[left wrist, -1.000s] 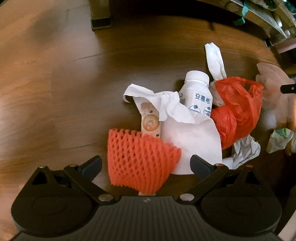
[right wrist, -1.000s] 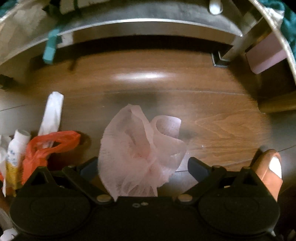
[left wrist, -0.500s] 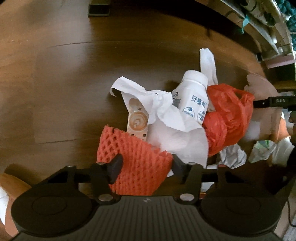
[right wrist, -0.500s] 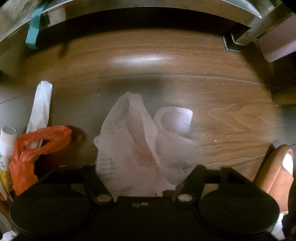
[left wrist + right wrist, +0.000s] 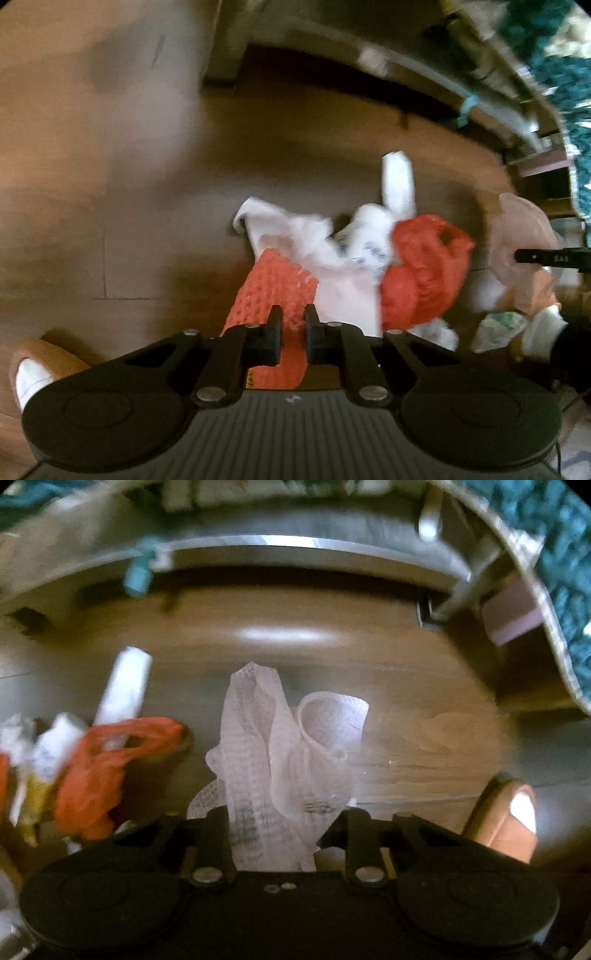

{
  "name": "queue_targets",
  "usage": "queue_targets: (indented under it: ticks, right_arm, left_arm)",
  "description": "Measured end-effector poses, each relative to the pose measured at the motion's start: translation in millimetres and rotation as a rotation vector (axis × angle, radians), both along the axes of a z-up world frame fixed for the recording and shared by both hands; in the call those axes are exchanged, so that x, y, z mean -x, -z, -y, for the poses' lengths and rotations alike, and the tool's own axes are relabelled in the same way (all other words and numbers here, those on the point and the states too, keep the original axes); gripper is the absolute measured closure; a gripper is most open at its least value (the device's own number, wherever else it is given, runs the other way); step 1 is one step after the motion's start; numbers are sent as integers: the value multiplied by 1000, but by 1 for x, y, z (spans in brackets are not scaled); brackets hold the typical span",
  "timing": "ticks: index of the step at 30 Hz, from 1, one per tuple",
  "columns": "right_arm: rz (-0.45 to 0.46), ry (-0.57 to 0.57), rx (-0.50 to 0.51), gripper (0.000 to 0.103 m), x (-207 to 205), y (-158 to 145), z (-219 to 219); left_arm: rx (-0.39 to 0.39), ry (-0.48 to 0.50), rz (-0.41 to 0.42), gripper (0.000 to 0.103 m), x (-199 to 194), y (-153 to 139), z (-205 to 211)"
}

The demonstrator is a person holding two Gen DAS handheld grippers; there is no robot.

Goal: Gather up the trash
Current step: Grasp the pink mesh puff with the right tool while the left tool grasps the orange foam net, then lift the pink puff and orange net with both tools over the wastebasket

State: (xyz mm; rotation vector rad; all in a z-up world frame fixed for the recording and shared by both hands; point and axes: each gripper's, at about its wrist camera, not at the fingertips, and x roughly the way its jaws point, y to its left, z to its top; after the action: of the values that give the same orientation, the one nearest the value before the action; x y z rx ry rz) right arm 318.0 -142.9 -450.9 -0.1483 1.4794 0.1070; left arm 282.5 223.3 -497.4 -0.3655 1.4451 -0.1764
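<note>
Glossy wood floor (image 5: 424, 686), foam net (image 5: 273, 284)

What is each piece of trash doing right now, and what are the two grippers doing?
left gripper: shut on the orange foam net.
orange foam net: pinched at its near edge.
right gripper: shut on the pale mesh bag.
pale mesh bag: bunched, held.
red plastic bag: crumpled, loose.
white bottle: partly hidden, blurred.

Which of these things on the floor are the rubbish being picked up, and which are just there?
Rubbish: orange foam net in the left gripper, pale mesh sleeve in the right gripper, red plastic bag, white bottle, crumpled paper.

Just there: slipper, furniture base.
</note>
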Motion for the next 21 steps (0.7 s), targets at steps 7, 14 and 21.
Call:
queue_targets:
  ticks: [7, 14, 21]
  right_arm:
    - [116, -46, -93, 81, 19, -102, -11]
    - [265, -129, -196, 81, 46, -220, -22]
    - [406, -188, -262, 81, 84, -315, -26]
  left_arm:
    - [19, 15, 137, 93, 4, -91, 10]
    - [5, 15, 328, 93, 17, -203, 27]
    - [-45, 13, 538, 92, 44, -317, 52]
